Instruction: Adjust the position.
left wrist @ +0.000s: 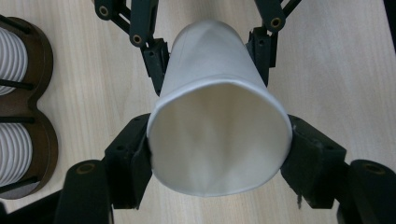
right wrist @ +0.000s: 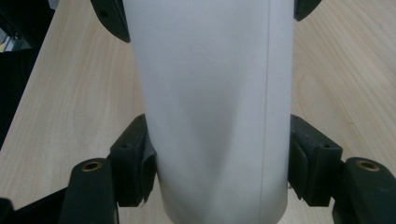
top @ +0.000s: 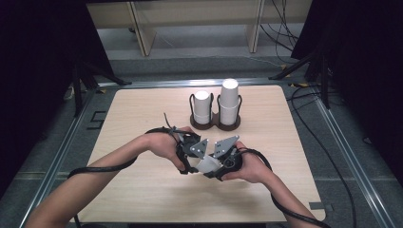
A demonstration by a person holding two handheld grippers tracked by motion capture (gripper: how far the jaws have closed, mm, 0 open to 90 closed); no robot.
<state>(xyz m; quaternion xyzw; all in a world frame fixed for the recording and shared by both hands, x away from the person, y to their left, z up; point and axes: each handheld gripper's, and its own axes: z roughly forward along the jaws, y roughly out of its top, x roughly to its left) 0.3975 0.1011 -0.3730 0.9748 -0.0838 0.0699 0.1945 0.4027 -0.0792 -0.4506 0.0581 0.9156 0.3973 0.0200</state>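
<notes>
From above, my left hand-held gripper (top: 194, 153) and right hand-held gripper (top: 222, 159) meet over the near middle of the worktop (top: 142, 118), both clamped on one paper cup (top: 207, 165). Left gripper view: jaws pinch the cup's open rim. Right gripper view: jaws squeeze its side wall.

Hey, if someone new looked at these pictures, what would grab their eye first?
A white paper cup held between both tools at the table's near middle: the left tool grips near its open rim, the right tool clamps its side. Behind, a dark two-slot holder carries two white cup stacks.
</notes>
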